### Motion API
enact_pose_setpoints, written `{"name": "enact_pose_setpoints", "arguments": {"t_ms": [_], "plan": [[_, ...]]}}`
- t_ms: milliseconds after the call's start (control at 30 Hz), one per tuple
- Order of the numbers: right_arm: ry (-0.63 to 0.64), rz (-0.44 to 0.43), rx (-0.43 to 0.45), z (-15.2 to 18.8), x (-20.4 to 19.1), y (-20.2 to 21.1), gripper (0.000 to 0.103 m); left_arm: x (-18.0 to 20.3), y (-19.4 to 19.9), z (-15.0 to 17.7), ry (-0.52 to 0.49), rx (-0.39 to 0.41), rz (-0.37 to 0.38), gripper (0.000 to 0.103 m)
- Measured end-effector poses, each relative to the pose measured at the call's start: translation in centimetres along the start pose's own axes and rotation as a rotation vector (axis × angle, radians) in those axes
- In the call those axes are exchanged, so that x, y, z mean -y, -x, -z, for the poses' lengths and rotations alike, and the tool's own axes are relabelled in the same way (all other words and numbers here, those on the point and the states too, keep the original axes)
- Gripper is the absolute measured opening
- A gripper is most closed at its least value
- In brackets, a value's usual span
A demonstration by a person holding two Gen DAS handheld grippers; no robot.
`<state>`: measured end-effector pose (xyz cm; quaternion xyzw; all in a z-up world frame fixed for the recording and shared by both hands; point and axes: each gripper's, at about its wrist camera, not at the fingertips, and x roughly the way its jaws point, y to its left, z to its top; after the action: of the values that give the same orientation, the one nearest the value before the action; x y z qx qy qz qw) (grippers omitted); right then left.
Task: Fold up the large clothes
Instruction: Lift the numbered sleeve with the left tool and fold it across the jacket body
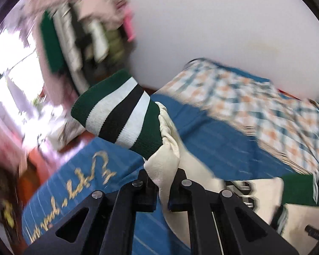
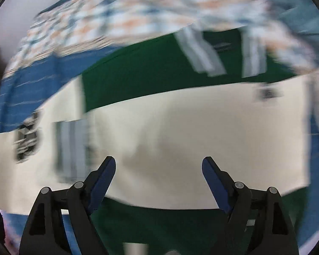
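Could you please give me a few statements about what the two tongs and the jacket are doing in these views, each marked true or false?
1. The left tongs are shut on the cream sleeve. True.
2. The sleeve's striped cuff is red and yellow. False: it is green with white and black stripes.
3. The right tongs grip the jacket. False: their jaws stand wide apart and hold nothing.
4. The jacket lies on blue bedding. True.
5. A checked cloth lies beyond the jacket. True.
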<state>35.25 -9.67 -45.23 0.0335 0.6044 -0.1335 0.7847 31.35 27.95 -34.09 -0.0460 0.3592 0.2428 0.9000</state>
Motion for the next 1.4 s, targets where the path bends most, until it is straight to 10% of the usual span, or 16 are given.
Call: {"name": "enact_pose_setpoints", "arguments": {"t_ms": [333,700,967,1067,1167,1400], "plan": [[-0.097,0.076,-0.037,2.1,14.4,-2.2,0.089,18.1,9.0,2.9,-0.285,0.033,0.251,0.002],[-0.341,0.010,-0.122,7.7,32.6,-5.2,0.089,43.3,15.3,15.2,-0.505,-0.148,0.579,0.002],[-0.427,-0.153,-0.167,12.6,41.7,-6.8,0.089,50.5,13.3,25.0,-0.681,-0.358,0.496,0.008],[-0.434,-0.221,-0.178,13.1,44.1,-6.8,0.089,50.6,13.8,26.1,-0.700,-0.356,0.524,0.025],[-0.407,-0.314,-0.187,12.8,45.8,-6.5,0.089,50.5,14.2,26.4,-0.662,-0.363,0.612,0.103],[-0.137,-0.380,-0.186,10.1,42.1,-6.0,0.089,46.9,16.2,24.3,-0.561,-0.316,0.518,0.103]]}}
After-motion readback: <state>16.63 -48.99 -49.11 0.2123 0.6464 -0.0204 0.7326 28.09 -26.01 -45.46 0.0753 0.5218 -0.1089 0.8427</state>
